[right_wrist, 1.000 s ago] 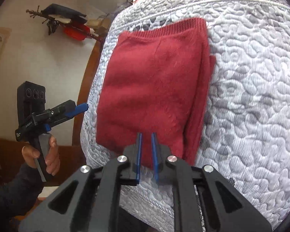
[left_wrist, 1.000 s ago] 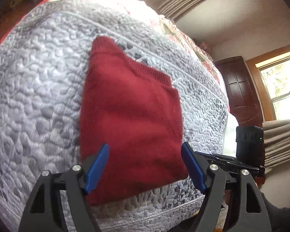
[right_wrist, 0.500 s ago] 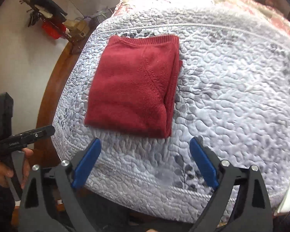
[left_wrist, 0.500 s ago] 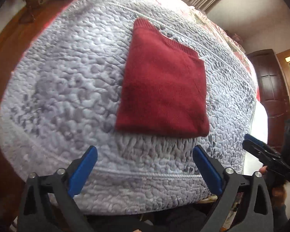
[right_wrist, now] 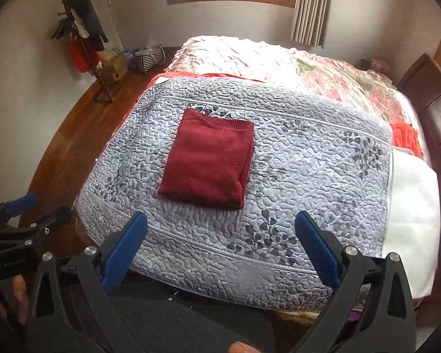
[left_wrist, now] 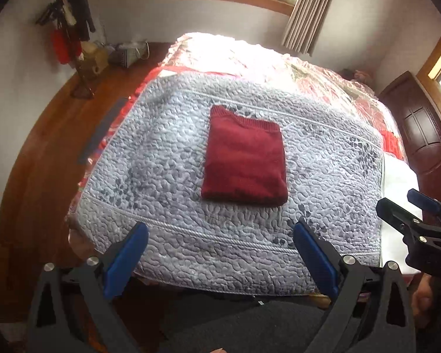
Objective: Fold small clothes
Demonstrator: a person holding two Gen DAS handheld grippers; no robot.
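One dark red knitted garment lies folded into a compact rectangle near the middle of the grey quilted bedspread, ribbed edge on the far side, nothing touching it. Both tools sit off the near edge of the bed, well apart from the cloth: left gripper with jaws spread wide and empty, right gripper likewise wide and empty. Fold looks finished, so this reads as the release/retreat step; next move probably just needs another piece fetched, or a stop.
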